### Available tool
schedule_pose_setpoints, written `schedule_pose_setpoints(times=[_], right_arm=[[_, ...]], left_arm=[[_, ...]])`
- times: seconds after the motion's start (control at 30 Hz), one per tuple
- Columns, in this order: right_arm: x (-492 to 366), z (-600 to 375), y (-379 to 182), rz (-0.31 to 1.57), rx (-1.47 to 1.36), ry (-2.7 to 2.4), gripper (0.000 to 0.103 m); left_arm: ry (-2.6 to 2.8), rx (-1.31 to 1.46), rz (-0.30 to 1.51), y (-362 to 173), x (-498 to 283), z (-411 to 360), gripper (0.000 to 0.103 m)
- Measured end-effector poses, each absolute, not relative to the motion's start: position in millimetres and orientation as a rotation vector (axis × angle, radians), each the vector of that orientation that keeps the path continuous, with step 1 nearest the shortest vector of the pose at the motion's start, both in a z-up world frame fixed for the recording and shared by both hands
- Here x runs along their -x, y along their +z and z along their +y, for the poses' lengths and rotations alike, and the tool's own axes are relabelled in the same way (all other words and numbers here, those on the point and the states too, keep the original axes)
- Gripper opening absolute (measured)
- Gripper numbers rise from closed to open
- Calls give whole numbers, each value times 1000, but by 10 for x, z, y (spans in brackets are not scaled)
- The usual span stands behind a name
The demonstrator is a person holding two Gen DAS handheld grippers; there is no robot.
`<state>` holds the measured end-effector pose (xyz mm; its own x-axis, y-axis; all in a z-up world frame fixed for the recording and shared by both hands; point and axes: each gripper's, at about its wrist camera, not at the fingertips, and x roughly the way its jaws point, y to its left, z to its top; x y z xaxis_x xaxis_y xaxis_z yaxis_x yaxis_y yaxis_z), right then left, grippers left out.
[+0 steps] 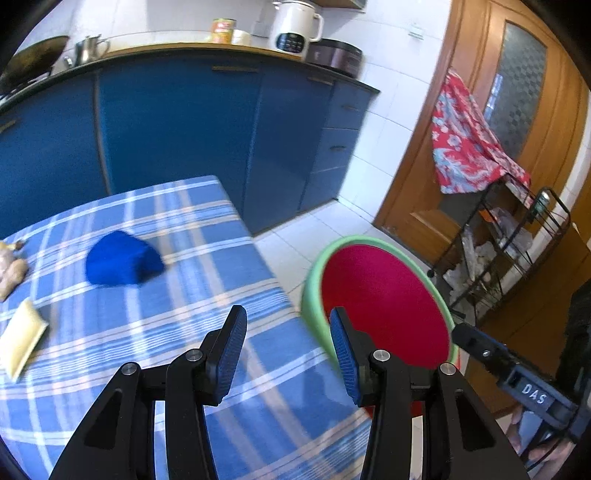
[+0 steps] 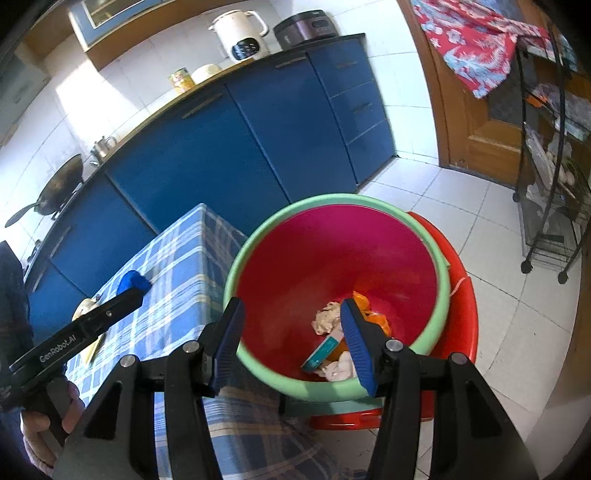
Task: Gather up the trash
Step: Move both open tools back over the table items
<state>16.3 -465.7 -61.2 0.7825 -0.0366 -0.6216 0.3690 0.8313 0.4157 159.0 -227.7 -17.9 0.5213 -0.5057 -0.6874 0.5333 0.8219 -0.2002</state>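
Observation:
A red bin with a green rim (image 2: 334, 258) stands on a red stool (image 2: 461, 306) beside the table; it also shows in the left wrist view (image 1: 384, 295). In it lie crumpled paper (image 2: 327, 317), orange scraps (image 2: 373, 314) and a teal box (image 2: 320, 354). My right gripper (image 2: 291, 343) is open and empty above the bin's near rim. My left gripper (image 1: 288, 350) is open and empty over the table's right edge. On the checked tablecloth (image 1: 177, 332) lie a blue cloth lump (image 1: 122, 258), a yellow packet (image 1: 22, 339) and beige pieces (image 1: 11, 269).
Blue kitchen cabinets (image 1: 177, 122) run behind the table, with a white kettle (image 1: 295, 26), a can (image 1: 223, 29) and a wok (image 1: 33, 59) on the counter. A black wire rack (image 2: 550, 192) with a red patterned cloth (image 1: 469, 144) stands by the wooden door.

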Motion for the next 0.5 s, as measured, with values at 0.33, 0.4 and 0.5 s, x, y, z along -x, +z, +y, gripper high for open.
schedule_pose_setpoints(times=[0.33,0.4,0.5], right_arm=[[-229,-4284,-342,616,-491,-153,56],[-251,-4232,-309,614,-487,-138,56],[-293,-4125,-258,615,-474,-117,56]], left_arm=[[-499,-14,799,-84,-1657,-1692,48],[-479,-14,797,-67,-1662,-1593,48],[-448,-16,788,-41,-1663,-1436,48]])
